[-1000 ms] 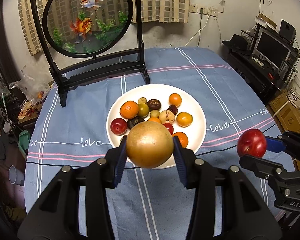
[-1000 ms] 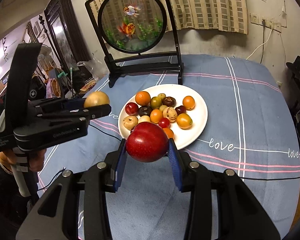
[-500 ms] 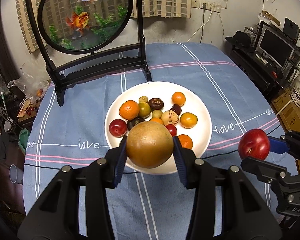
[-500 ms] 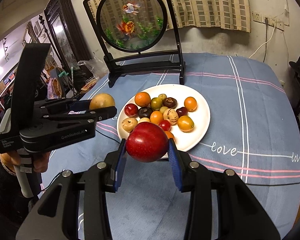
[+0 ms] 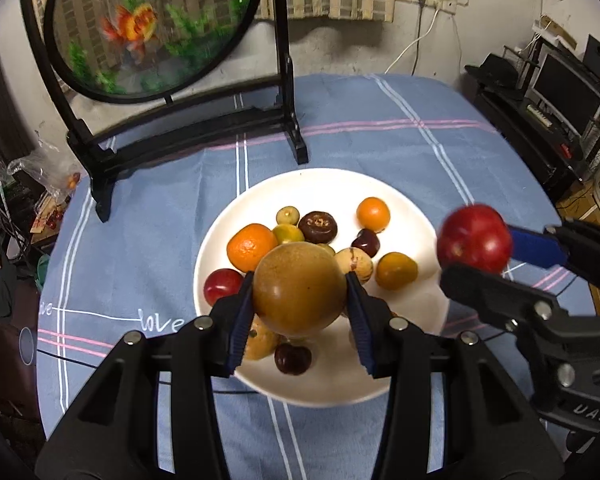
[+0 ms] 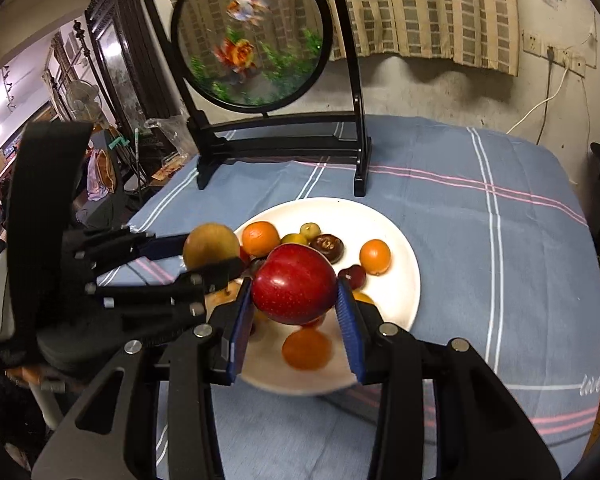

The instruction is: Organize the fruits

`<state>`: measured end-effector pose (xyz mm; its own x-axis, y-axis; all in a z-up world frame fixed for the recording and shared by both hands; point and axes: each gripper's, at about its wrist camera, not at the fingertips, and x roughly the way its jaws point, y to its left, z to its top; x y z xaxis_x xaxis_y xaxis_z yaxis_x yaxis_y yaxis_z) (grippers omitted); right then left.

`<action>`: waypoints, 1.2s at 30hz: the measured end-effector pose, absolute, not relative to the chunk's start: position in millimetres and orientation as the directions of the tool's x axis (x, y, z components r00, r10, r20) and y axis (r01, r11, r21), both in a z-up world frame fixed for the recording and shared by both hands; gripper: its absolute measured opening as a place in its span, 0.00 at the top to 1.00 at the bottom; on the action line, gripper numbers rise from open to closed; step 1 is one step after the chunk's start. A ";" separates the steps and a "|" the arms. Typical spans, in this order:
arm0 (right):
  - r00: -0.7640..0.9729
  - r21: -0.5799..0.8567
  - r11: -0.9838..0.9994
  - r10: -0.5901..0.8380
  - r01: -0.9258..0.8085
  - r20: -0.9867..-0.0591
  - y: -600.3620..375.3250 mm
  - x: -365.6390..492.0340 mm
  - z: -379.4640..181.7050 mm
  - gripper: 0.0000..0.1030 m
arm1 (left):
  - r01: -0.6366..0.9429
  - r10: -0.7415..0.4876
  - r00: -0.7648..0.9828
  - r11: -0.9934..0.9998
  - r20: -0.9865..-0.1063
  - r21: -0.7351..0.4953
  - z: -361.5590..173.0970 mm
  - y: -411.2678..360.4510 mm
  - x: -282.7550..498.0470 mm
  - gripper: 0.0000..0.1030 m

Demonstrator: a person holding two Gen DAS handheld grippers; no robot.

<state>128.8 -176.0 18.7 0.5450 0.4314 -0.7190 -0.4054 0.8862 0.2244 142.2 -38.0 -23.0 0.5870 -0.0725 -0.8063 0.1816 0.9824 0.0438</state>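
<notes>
My left gripper (image 5: 299,289) is shut on a brown round pear (image 5: 299,288) and holds it above the near half of the white plate (image 5: 412,216). My right gripper (image 6: 294,285) is shut on a red apple (image 6: 294,284), also above the plate (image 6: 400,248). In the left wrist view the apple (image 5: 475,239) hangs over the plate's right rim. The right wrist view has the pear (image 6: 211,245) at the plate's left rim. Several small fruits lie on the plate: oranges (image 5: 251,247), dark plums, a red one (image 5: 222,286).
A black stand with a round goldfish screen (image 5: 148,24) rises behind the plate on the blue checked tablecloth (image 5: 380,136). A thin black cable (image 5: 80,356) crosses the cloth near the front. Furniture and a monitor (image 5: 568,96) crowd the right side beyond the table.
Both grippers have moved forward and a little down toward the plate, each keeping its fruit. The plate and the screen now look larger and nearer.
</notes>
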 end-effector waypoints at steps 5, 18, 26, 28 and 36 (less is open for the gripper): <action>0.527 0.237 0.888 0.429 -0.394 -0.734 -173.1 161.0 4.8 0.60 | 0.188 -0.058 0.566 0.980 -0.822 0.061 -42.4 -40.2 156.9 0.57; 0.472 0.236 0.878 0.431 -0.417 -0.770 -162.8 200.3 -22.4 0.60 | 0.182 -0.047 0.528 0.981 -0.848 0.060 -71.0 -33.9 172.8 0.57; 0.459 0.273 0.877 0.447 -0.396 -0.768 -163.3 208.1 -20.9 0.33 | 0.150 -0.041 0.542 0.987 -0.839 0.050 -68.1 -29.9 173.5 0.40; 0.474 0.270 0.877 0.448 -0.398 -0.758 -165.6 205.9 -15.0 0.33 | 0.152 -0.044 0.558 0.987 -0.829 0.050 -62.4 -29.8 171.4 0.40; 0.499 0.308 0.878 0.464 -0.366 -0.732 -186.0 183.5 -0.4 0.33 | 0.141 -0.051 0.602 0.989 -0.797 0.043 -35.0 -28.4 154.9 0.40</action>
<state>183.5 -186.0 -0.4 0.4992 0.4643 -0.7316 -0.3657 0.8783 0.3079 154.9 -28.4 -35.0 0.6021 -0.0509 -0.7968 0.1407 0.9891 0.0431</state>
